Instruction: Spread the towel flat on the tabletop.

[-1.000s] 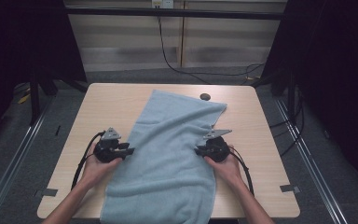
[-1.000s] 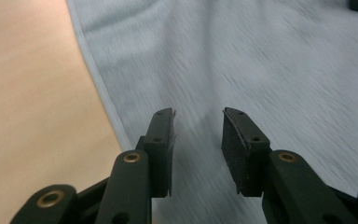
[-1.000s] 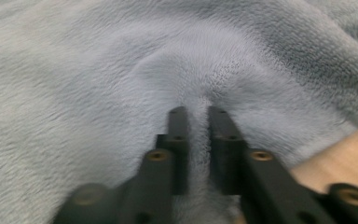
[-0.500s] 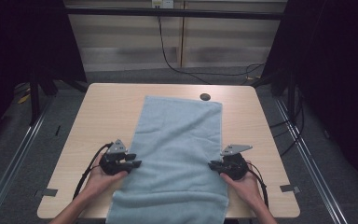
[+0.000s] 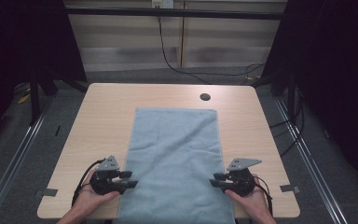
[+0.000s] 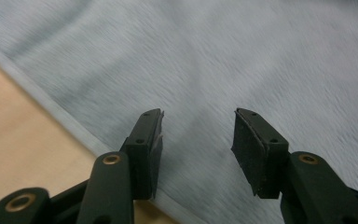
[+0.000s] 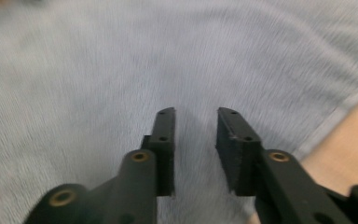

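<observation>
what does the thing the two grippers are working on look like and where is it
Start at the light wooden table. Down its middle, from just below the small dark hole to the near edge, lies a pale blue towel, spread flat. It is the one soft cloth there, with a gripper at each long edge.

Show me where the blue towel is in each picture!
High view: the blue towel lies flat down the middle of the table, between the two tools, reaching the near edge.
Left gripper view: it covers most of the picture, beyond and under the open jaws.
Right gripper view: it covers nearly everything, beyond and under the open jaws.
Shared landmark: the towel's hemmed side edge against the tan table, seen in all three.
</observation>
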`<action>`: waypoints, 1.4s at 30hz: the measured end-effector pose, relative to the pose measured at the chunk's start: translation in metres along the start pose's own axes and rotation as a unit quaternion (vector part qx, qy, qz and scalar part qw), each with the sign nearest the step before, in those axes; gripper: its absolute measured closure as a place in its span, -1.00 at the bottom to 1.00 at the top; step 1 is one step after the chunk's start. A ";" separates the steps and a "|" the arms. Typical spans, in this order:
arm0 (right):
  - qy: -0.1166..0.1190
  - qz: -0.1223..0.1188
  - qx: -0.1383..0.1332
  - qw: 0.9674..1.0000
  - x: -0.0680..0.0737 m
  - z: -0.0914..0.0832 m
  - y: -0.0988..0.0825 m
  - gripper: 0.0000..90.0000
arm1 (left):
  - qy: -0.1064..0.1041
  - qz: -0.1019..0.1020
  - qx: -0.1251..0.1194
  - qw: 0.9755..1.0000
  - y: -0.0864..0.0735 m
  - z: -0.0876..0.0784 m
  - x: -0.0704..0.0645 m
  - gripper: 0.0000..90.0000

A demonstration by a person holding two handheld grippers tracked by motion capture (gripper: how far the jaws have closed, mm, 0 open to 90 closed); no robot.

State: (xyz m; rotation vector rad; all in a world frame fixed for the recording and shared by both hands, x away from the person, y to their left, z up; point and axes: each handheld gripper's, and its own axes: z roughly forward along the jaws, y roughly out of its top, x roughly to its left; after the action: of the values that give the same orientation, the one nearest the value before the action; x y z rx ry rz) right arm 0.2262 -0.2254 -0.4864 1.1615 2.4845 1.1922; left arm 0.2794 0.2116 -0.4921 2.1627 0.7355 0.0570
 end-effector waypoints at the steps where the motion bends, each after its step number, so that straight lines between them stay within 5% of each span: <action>1: 0.004 0.010 -0.018 1.000 -0.006 -0.003 0.005 0.45 | 0.002 -0.007 -0.010 1.000 0.005 0.001 0.007 0.17; 5: -0.014 0.031 -0.047 0.998 -0.030 0.001 0.025 0.34 | 0.033 -0.032 -0.024 0.999 0.026 0.009 0.037 0.19; 9: -0.031 0.037 -0.036 0.998 -0.054 0.027 0.047 0.24 | 0.053 -0.048 -0.027 0.997 0.045 0.024 0.062 0.19; 13: -0.045 0.036 -0.018 0.998 -0.065 0.050 0.059 0.15 | 0.090 -0.037 -0.029 0.995 0.054 0.041 0.079 0.14; 15: -0.049 0.039 -0.017 0.998 -0.069 0.059 0.060 0.17 | 0.092 -0.055 -0.021 0.994 0.052 0.049 0.083 0.11; 17: -0.049 0.037 -0.005 0.998 -0.069 0.065 0.057 0.19 | 0.102 -0.016 -0.015 0.995 0.048 0.050 0.079 0.10; 21: -0.042 0.032 -0.003 0.999 -0.067 0.063 0.052 0.19 | 0.095 0.000 -0.009 0.995 0.039 0.042 0.069 0.12; 24: -0.044 0.043 0.000 0.998 -0.062 0.058 0.047 0.20 | 0.079 -0.009 -0.017 0.997 0.030 0.035 0.064 0.12; 27: -0.055 0.029 0.015 0.998 -0.051 0.055 0.045 0.19 | 0.067 -0.015 -0.020 0.997 0.024 0.029 0.061 0.12; 34: -0.028 0.046 0.014 0.998 -0.042 0.044 0.033 0.18 | 0.055 -0.031 -0.033 0.997 0.018 0.027 0.057 0.12; 42: -0.022 0.037 0.002 0.999 -0.027 0.032 0.016 0.18 | 0.055 -0.009 -0.025 0.998 0.008 0.020 0.037 0.12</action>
State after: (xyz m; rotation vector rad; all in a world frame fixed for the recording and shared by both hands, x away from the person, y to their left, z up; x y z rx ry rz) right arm 0.2680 -0.2195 -0.5017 1.2766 2.4332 1.1681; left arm 0.3194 0.2123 -0.5068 2.1182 0.8062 0.1842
